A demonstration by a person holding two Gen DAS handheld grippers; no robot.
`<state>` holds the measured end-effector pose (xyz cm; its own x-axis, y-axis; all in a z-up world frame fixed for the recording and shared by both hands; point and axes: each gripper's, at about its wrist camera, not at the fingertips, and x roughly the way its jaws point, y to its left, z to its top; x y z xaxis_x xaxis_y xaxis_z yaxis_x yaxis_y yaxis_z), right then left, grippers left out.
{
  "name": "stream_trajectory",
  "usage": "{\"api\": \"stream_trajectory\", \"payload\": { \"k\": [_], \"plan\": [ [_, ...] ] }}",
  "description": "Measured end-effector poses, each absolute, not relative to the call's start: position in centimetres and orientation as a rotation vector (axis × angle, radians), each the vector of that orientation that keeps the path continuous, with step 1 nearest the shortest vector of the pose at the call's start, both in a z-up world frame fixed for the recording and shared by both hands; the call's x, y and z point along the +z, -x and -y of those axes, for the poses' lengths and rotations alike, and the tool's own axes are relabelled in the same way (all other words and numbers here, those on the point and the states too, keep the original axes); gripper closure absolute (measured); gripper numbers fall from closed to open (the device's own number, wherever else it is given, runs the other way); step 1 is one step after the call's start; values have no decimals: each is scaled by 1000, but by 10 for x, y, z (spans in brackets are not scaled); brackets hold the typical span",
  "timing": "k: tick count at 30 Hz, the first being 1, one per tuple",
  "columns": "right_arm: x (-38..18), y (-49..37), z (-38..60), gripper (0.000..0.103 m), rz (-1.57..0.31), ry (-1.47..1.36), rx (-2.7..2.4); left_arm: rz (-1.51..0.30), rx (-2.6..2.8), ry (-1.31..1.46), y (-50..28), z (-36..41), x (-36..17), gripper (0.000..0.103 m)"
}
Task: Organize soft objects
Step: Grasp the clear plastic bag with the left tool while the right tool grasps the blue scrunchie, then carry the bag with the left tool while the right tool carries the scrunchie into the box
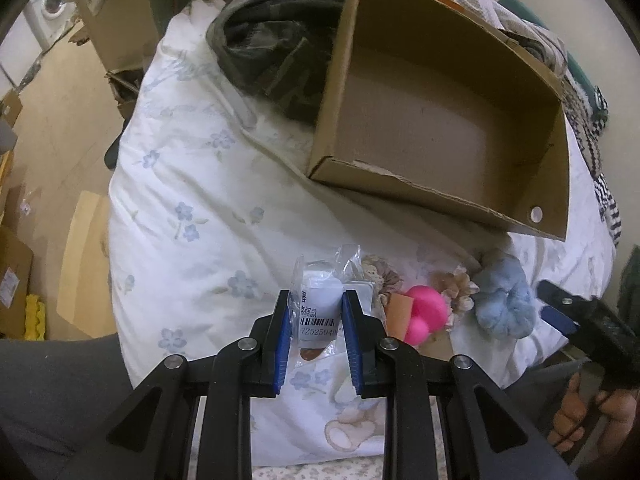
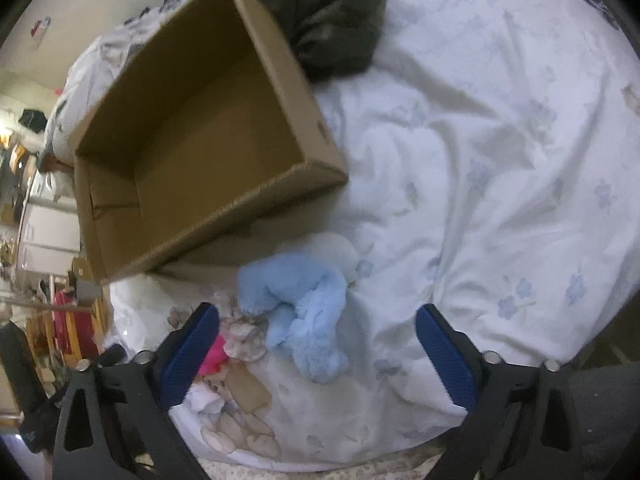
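The left gripper pinches a clear plastic labelled packet, ready to carry toward the empty brown cardboard box at one o'clock, while the right gripper hangs wide apart around the fluffy blue scrunchie.

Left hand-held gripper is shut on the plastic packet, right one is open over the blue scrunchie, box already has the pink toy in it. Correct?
Not quite. The box holds nothing in either wrist view; the pink toy lies on the duvet. The rest stands: left hand-held gripper shut on the packet, right hand-held gripper open over the scrunchie.
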<state>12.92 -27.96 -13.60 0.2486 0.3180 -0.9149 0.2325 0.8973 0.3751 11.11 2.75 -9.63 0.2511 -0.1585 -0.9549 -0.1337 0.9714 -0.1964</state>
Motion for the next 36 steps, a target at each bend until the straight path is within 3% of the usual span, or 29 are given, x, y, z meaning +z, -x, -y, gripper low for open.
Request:
{"api": "stream_trajectory", "payload": {
  "k": [5,7,9,11,13,16,36],
  "plan": [
    [-152,-140,253,9,-1382,-391,72,-1338,-40,266,-113,-23,-102,81],
    [-155,-144,244,38,-1391,-377,98,-1338,-40,266,-113,-23,-102,81],
    [-160,-144,235,49,-1412,-352,111,-1332,-40,263,-113,-23,-101,81],
    [-163,-143,233,54,-1419,-342,97,-1328,-42,266,-112,-23,-100,81],
    [-162,-142,231,76,-1411,-334,94,-1331,-40,278,-112,-25,-101,81],
    [-156,-140,234,85,-1386,-323,93,-1326,-27,273,-112,-28,-101,81],
    [-36,-120,237,86,-1128,-377,347,-1164,-10,190,-123,-24,-41,81]
  ]
}}
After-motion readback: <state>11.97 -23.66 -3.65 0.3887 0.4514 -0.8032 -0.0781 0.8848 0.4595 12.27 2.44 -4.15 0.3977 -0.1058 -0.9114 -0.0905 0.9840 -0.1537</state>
